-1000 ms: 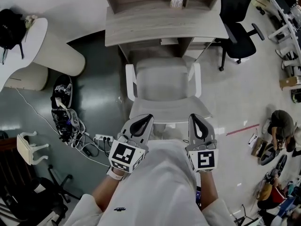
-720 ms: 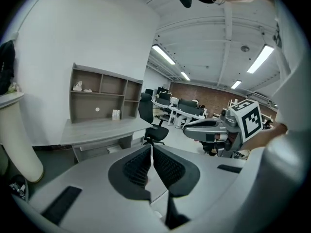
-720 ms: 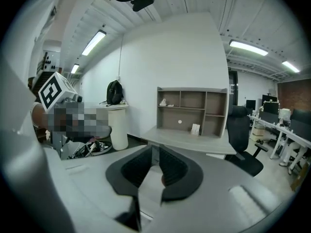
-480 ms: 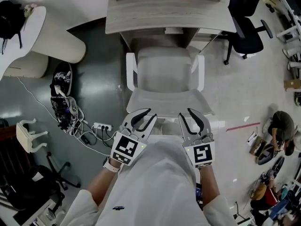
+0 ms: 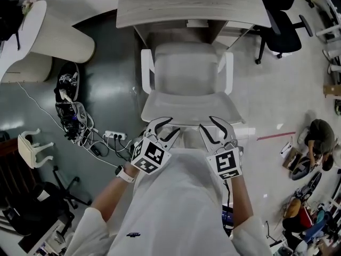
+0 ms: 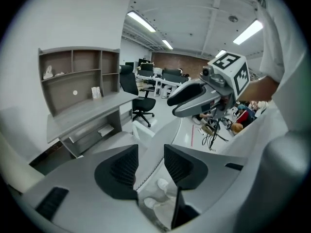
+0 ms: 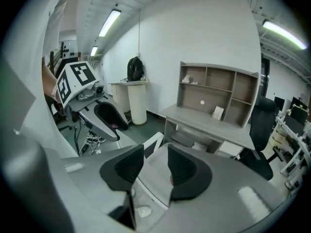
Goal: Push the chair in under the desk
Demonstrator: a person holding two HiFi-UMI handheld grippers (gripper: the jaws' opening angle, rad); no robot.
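**Head view.** Both tools are released. The left gripper [image 5: 166, 128] and the right gripper [image 5: 212, 128] each have their jaws spread apart at the top edge of the backrest. The left is toward one corner and the right toward the other. The chair [image 5: 185, 84] is white with two armrests. It faces the desk [image 5: 186, 7], with its front edge at the mouth of the knee opening and most of the seat out in the room. A power strip and cables [image 5: 106, 138] lie on the floor to your left, clear of the chair's path.

**Left gripper view.** The left gripper [image 6: 150, 161] shows an open gap, and the rim of the backrest runs through it. Neither pad is clamped on the rim.

**Right gripper view.** The right gripper [image 7: 155, 166] is in the same state: jaws apart and astride the backrest's rim, with the desk [image 7: 209, 123] straight ahead.

**Handling.**
- Treat the chair [image 7: 153, 144] as a rigid moulded shell of moderate weight. It should not flex or crush.
- The surface looks smooth, so pads may slip if you push at an angle.
- The base is hidden, so you cannot tell whether it rolls or drags.
- Take hold at the top rim, one gripper near each corner.
- Push evenly with both grippers. Uneven force will probably swing an armrest into the desk leg.
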